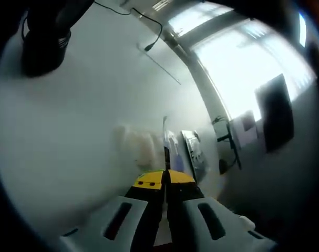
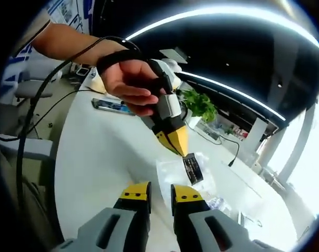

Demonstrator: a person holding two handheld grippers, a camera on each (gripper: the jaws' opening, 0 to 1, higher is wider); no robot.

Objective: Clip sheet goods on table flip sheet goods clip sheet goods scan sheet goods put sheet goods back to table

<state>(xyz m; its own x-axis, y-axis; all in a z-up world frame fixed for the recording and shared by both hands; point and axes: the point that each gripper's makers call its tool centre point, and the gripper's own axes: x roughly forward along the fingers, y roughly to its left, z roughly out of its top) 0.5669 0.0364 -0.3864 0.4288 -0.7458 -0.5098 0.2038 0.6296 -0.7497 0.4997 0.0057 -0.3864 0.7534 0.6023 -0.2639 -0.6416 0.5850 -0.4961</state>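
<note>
The right gripper (image 2: 160, 195), fingers parted and empty, waits just below the left gripper (image 2: 176, 140), whose fingers pinch the sheet goods (image 2: 193, 169) up off the tabletop (image 2: 96, 157), so I'd judge clipping done, with scanning and return left.

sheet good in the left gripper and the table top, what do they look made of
The sheet good held by the left gripper looks like a clear, glossy plastic sleeve around a dark printed card: the table shows through its edges and it catches highlights. The table looks like smooth white laminate or painted board, with a soft sheen and no grain; which one I cannot tell.
</note>
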